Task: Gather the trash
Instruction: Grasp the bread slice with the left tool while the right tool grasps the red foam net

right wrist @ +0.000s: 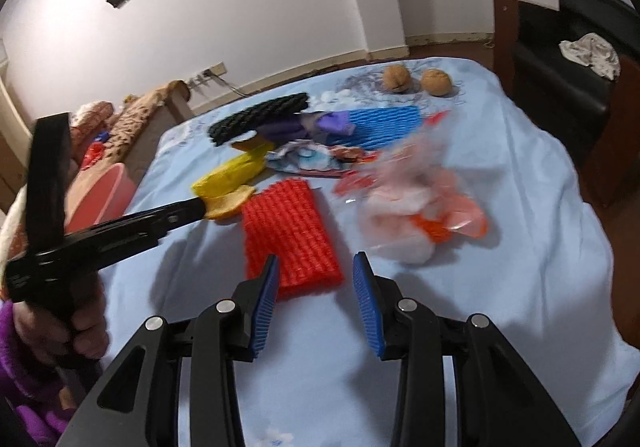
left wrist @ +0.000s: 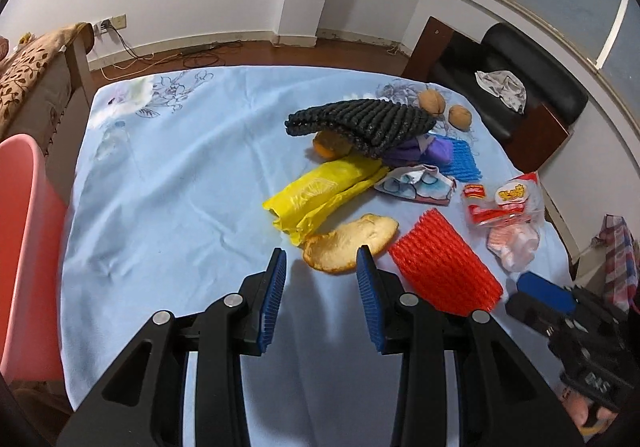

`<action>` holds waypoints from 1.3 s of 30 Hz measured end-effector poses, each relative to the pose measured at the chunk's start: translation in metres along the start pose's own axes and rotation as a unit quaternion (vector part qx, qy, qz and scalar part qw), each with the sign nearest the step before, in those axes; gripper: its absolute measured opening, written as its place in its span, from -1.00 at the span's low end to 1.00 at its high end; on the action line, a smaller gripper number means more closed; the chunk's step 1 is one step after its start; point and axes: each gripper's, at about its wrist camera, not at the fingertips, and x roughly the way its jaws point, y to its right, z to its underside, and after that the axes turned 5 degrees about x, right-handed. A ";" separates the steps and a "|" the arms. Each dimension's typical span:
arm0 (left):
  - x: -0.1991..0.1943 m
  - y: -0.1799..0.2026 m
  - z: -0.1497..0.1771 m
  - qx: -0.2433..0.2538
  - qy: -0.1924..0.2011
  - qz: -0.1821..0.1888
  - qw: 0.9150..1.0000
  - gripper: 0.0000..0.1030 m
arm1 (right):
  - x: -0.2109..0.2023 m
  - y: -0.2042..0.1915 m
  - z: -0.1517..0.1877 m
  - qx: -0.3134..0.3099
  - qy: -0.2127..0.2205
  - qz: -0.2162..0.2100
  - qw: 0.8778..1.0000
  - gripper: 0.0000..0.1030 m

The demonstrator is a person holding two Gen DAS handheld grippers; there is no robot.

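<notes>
Trash lies on a light blue tablecloth (left wrist: 168, 175). My left gripper (left wrist: 322, 257) is open and empty, its fingertips just short of an orange peel (left wrist: 352, 243). Behind the peel lie a yellow plastic bag (left wrist: 320, 195), a black foam net (left wrist: 360, 119) and a crumpled wrapper (left wrist: 418, 183). A red foam net (left wrist: 444, 271) lies right of the peel. My right gripper (right wrist: 316, 265) is open and empty, just in front of the red foam net (right wrist: 288, 231). A clear snack bag (right wrist: 412, 207) lies right of it, blurred. A blue foam net (right wrist: 380, 123) and two walnuts (right wrist: 416, 81) lie farther back.
A pink bin (left wrist: 28, 247) stands off the table's left edge. A black chair (left wrist: 516, 103) with a cloth on it stands beyond the far right corner. A bed with a brown blanket (left wrist: 28, 75) is at the far left. The left gripper shows in the right wrist view (right wrist: 120, 231).
</notes>
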 end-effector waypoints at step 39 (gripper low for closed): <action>-0.044 -0.005 0.013 0.006 0.044 0.012 0.999 -0.91 | 0.013 -0.011 -0.007 -0.035 -0.014 0.023 0.999 -0.69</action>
